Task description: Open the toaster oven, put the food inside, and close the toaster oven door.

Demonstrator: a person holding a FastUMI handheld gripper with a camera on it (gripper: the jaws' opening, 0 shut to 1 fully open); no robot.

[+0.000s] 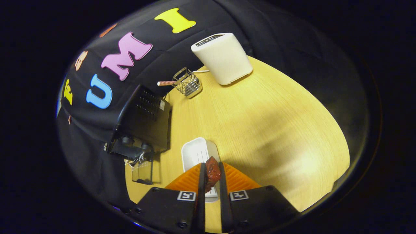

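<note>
Cloth-walled booth, wooden table [260, 123], toaster [224, 58]

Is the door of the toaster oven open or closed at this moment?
Open. The toaster oven has its glass door folded down flat over the table, while the gripper holds the food.

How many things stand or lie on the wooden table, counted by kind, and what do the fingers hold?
Appliances: 2, black toaster oven with its door open, white toaster
Wire baskets: 1
White trays: 1
Food pieces: 1, dark red food gripped between the fingers above the tray
Total: 5
</note>
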